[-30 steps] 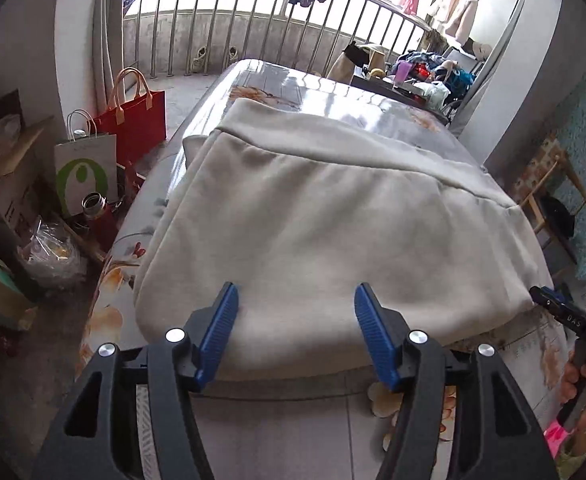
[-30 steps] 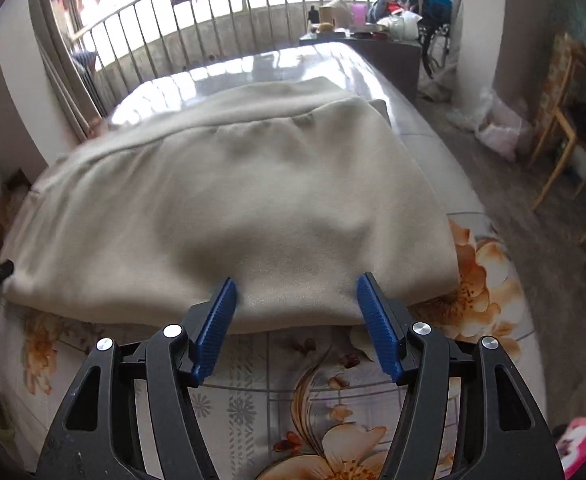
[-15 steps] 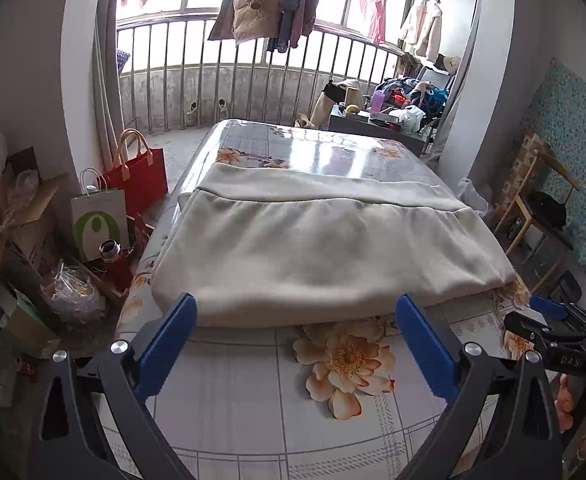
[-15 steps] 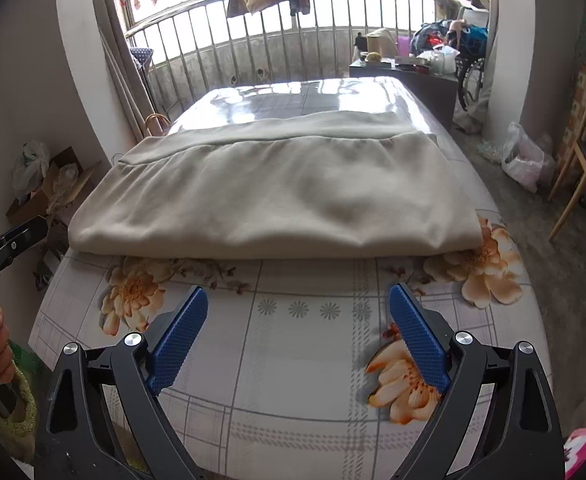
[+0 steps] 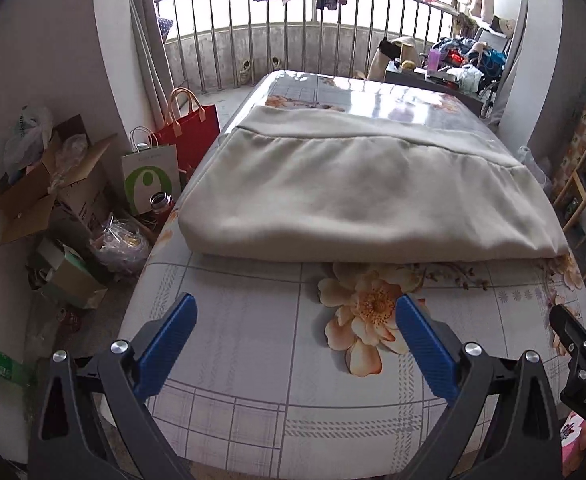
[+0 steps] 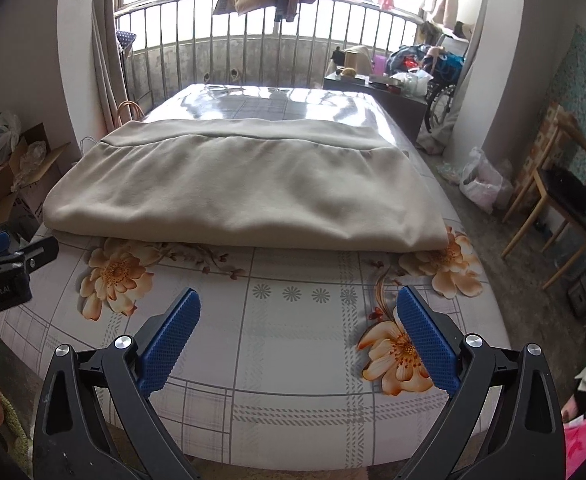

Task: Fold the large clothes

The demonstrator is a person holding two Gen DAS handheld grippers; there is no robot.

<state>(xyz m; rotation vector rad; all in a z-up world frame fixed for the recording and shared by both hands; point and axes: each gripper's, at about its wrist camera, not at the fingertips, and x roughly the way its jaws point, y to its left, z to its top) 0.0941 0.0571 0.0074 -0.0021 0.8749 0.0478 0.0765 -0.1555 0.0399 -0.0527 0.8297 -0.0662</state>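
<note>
A large beige garment (image 5: 357,188) lies folded flat on the table with the floral cloth (image 5: 277,360); its ribbed hem faces the far side. It also shows in the right wrist view (image 6: 245,188). My left gripper (image 5: 295,344) is open and empty, held back over the table's near edge, well short of the garment. My right gripper (image 6: 299,338) is open and empty too, at the same distance. Each gripper shows at the edge of the other's view.
Cardboard boxes (image 5: 45,192), a red bag (image 5: 191,130), a white paper bag (image 5: 151,178) and bottles stand on the floor left of the table. A wooden chair (image 6: 557,196) stands at the right. A railing (image 6: 253,48) and a cluttered side table (image 6: 377,84) are beyond the far end.
Both grippers have opened wide, let go of the garment's near edge and pulled back and up towards the table's near edge. The garment stays folded in place.
</note>
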